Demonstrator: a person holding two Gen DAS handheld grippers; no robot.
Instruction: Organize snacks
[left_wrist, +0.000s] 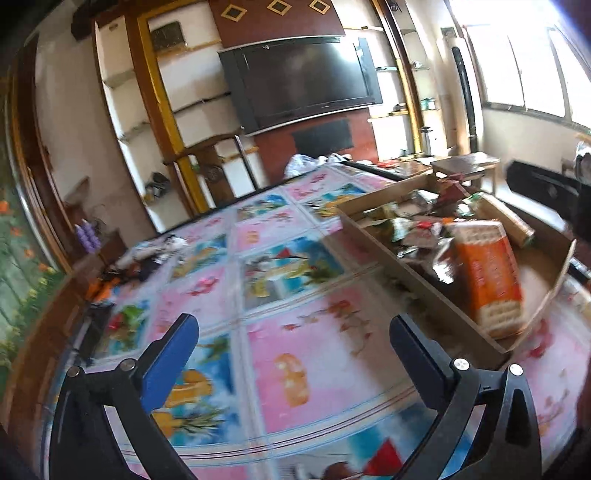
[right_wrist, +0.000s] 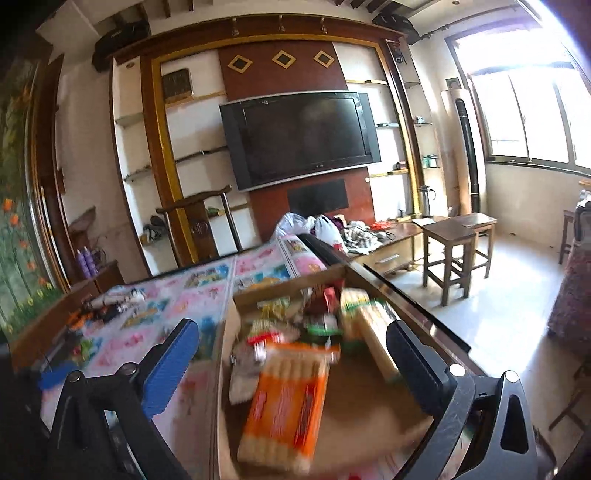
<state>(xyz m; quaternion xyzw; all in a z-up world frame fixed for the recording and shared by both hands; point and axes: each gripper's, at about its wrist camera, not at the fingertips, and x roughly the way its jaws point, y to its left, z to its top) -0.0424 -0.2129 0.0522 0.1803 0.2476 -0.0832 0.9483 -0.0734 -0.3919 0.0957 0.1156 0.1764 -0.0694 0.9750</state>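
Note:
An open cardboard box (left_wrist: 406, 273) sits on the table's right side, holding several snack packets. An orange cracker pack (left_wrist: 489, 275) stands tilted at its near end; in the right wrist view the pack (right_wrist: 288, 402) lies in the box (right_wrist: 221, 369) just ahead of my fingers. Green and red packets (right_wrist: 325, 314) pile at the box's far end. My left gripper (left_wrist: 291, 350) is open and empty over the patterned tablecloth, left of the box. My right gripper (right_wrist: 291, 354) is open and empty above the box, the orange pack below and between its fingers.
The table carries a pink and blue patterned cloth (left_wrist: 258, 280). Small dark items (left_wrist: 147, 258) lie at its far left edge. A wooden chair (right_wrist: 199, 229), a TV (right_wrist: 299, 136), stools (right_wrist: 454, 251) and a low cabinet with bags (right_wrist: 332, 229) stand beyond.

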